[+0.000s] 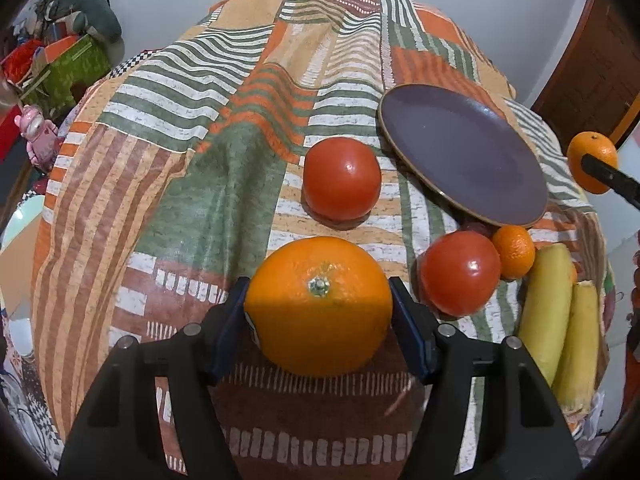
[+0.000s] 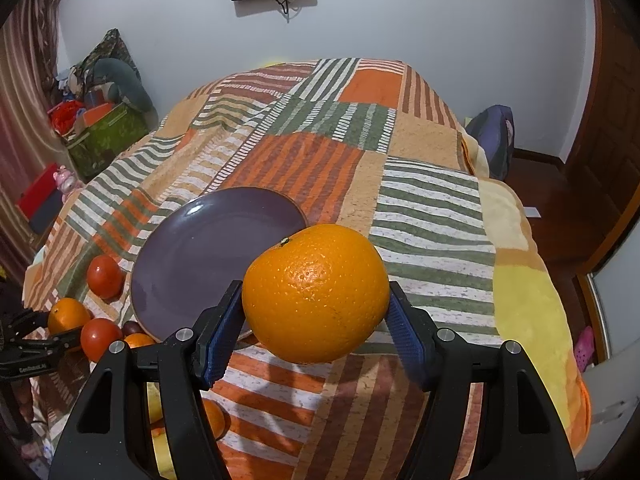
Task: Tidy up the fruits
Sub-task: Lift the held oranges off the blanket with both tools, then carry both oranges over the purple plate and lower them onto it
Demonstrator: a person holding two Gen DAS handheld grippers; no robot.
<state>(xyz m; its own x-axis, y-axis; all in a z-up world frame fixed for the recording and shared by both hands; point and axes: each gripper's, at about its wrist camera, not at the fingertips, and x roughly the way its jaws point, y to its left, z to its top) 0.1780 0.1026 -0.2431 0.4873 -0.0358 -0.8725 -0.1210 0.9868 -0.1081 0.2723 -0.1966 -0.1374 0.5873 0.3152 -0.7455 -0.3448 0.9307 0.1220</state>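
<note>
- Here on my left wrist view, the left gripper (image 1: pixel 318 304) straddles a large orange (image 1: pixel 318 306) that sits on the patchwork cloth (image 1: pixel 192 168); the blue pads (image 1: pixel 236 308) flank it closely, but I cannot tell whether they press on it.
- Past that orange lies a tomato (image 1: pixel 342 178), and to its right a second tomato (image 1: pixel 460 272) touches a small mandarin (image 1: pixel 514 252).
- Two yellow bananas (image 1: pixel 560 312) lie side by side at the right edge of the cloth.
- A purple plate (image 1: pixel 464 152) rests bare beyond the tomatoes.
- At far right I see another orange (image 1: pixel 592 160) with a dark finger across it.
- On my right wrist view, the right gripper (image 2: pixel 316 308) is clamped on its orange (image 2: pixel 316 292), held up off the cloth (image 2: pixel 432 216) just right of the plate (image 2: pixel 208 248).
- Left of the plate lie two tomatoes (image 2: pixel 105 276) and the large orange (image 2: pixel 68 314), with the left gripper's dark frame (image 2: pixel 32 354) beside it.
</note>
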